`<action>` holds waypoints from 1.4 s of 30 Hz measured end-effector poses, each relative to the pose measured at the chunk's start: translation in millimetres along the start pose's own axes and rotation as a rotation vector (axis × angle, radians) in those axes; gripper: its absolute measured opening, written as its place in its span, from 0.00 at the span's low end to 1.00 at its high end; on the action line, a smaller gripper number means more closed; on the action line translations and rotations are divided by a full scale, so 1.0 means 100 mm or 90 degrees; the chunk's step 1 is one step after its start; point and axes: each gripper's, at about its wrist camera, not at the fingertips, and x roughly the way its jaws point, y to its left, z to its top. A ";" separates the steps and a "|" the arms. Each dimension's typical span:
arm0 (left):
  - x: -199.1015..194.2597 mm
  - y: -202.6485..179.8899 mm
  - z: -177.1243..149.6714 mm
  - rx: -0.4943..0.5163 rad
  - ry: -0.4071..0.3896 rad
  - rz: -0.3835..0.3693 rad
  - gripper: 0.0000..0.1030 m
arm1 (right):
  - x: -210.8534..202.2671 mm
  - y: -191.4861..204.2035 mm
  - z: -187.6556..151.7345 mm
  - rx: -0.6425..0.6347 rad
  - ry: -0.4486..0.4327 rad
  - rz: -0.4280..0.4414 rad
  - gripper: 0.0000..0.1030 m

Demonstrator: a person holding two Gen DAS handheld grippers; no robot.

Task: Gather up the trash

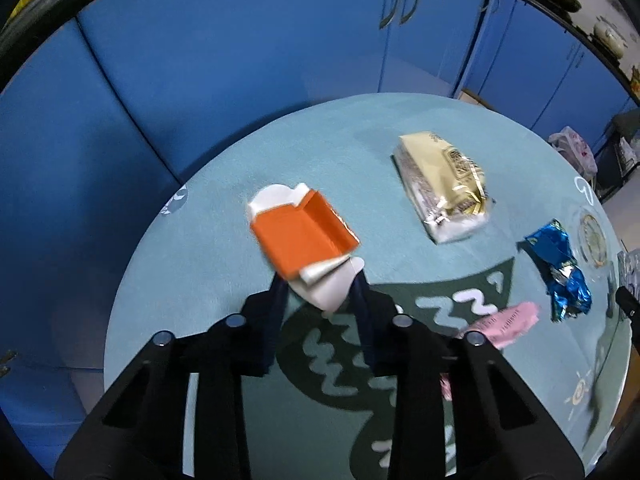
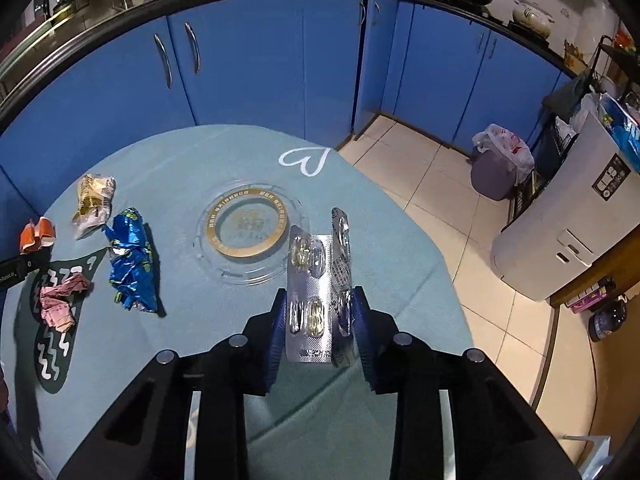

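My left gripper [image 1: 320, 286] is shut on the white end of a flattened orange and white carton [image 1: 302, 236], which sticks out beyond the fingertips above the teal table [image 1: 200, 264]. The same carton [image 2: 37, 234] shows at the far left of the right wrist view. My right gripper [image 2: 320, 304] is shut on a folded silver blister pack [image 2: 318, 280] with clear capsules, held upright between the blue pads. On the table lie a cream and gold wrapper [image 1: 444, 188], a crumpled blue foil wrapper [image 1: 560, 268] and a crumpled pink paper [image 1: 504, 324].
A clear glass dish with a gold ring [image 2: 248, 232] sits mid-table just beyond the blister pack. Blue cabinets [image 2: 260, 60] close off the back. To the right is tiled floor with a lined bin [image 2: 496, 168] and a white appliance [image 2: 568, 232].
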 end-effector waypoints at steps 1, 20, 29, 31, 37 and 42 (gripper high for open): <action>-0.02 -0.01 -0.02 0.002 -0.002 0.001 0.29 | -0.03 -0.01 0.00 0.000 -0.003 0.000 0.30; -0.86 -0.25 -0.32 0.049 -0.085 -0.003 0.00 | -0.79 -0.28 -0.22 0.023 -0.072 -0.003 0.30; -0.89 -0.29 -0.35 0.060 -0.089 -0.005 0.04 | -0.89 -0.33 -0.30 0.029 -0.082 -0.003 0.30; -0.83 -0.26 -0.33 0.052 -0.071 -0.032 0.04 | -0.85 -0.32 -0.29 0.027 -0.078 -0.002 0.30; -0.54 -0.27 -0.18 0.027 -0.034 -0.072 0.08 | -0.66 -0.29 -0.21 0.023 -0.060 0.004 0.30; -0.41 -0.30 -0.06 0.016 -0.032 -0.098 0.08 | -0.53 -0.29 -0.15 0.020 -0.047 0.008 0.30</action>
